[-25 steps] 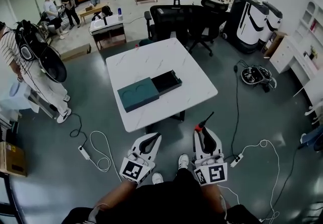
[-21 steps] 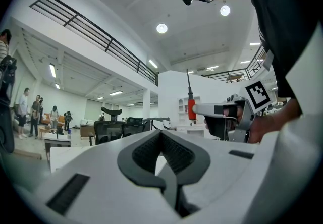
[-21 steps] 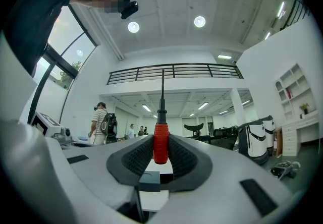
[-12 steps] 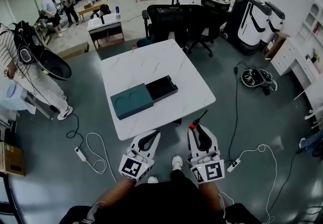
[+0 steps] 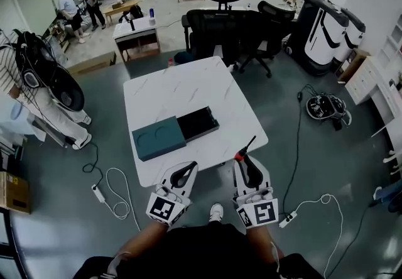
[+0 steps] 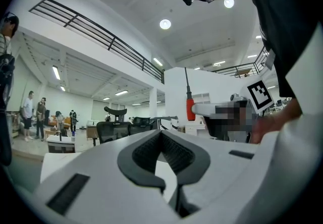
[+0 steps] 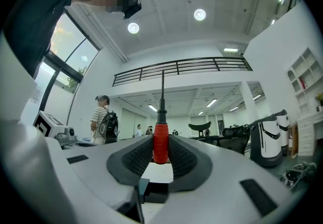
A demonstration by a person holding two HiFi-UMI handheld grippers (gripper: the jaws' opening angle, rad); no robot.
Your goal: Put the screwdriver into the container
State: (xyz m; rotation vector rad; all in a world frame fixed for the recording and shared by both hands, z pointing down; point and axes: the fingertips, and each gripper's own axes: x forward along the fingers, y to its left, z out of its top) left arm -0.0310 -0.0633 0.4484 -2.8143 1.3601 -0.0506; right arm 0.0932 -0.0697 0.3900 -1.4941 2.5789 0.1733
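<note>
Screwdriver (image 5: 248, 146): clamped in the right gripper (image 5: 242, 158). In the right gripper view, the jaws of the right gripper (image 7: 161, 140) press on both sides of the red handle of the screwdriver (image 7: 160, 150). The black shaft stands up past the jaw tips. In the head view, the shaft points up and to the right, over the near right corner of the table (image 5: 188, 83).

Left gripper (image 5: 190, 163): jaw tips together, nothing between them. In the left gripper view, the pads of the left gripper (image 6: 161, 132) meet at the far end and leave only the oval gap behind the tips. The white tabletop shows through this gap. The same view shows the screwdriver (image 6: 190, 109) upright to the right, held by the other gripper.

Container (image 5: 158, 138): flat on the table, toward the near left part of the top. It has a teal section with two round recesses. A black open compartment (image 5: 197, 123) joins the right end of the teal section. The compartment appears empty. The screwdriver is apart from the container, to the right of it and nearer the table edge.

Both grippers are at the near edge of the table, side by side and apart from each other.

Surroundings: black office chairs (image 5: 220, 26) beyond the far edge of the table. A white cable (image 5: 116, 190) and a power strip (image 5: 97, 193) lie on the grey floor to the left.
</note>
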